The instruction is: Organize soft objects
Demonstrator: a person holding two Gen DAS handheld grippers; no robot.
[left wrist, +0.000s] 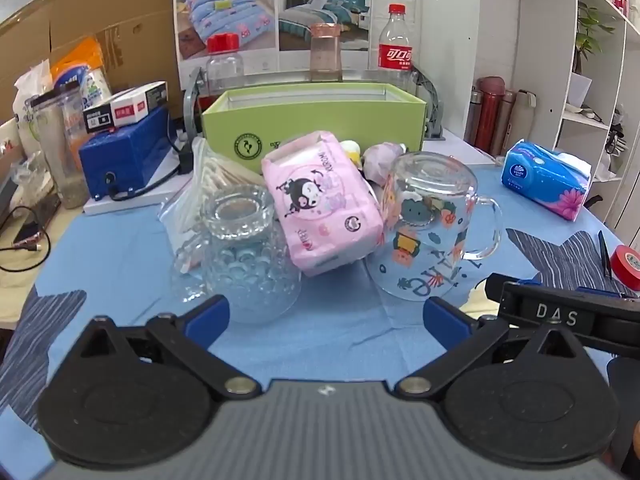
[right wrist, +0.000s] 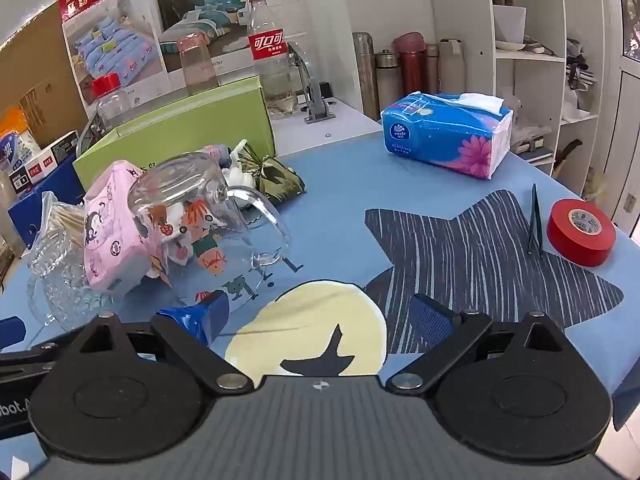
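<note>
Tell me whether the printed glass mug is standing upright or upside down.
Upside down. The printed glass mug rests rim-down on the blue cloth, its thick base on top and its lettering inverted. It looks empty.

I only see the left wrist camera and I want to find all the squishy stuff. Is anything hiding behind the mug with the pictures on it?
Observer: Yes. A green leaf-patterned pouch lies behind the printed glass mug, near the green box.
Operator: Is the other gripper holding something?
Observer: No. The right gripper is open, with nothing between its fingers.
Operator: What's under it?
Observer: A pale yellow moon print on the blue tablecloth.
</note>
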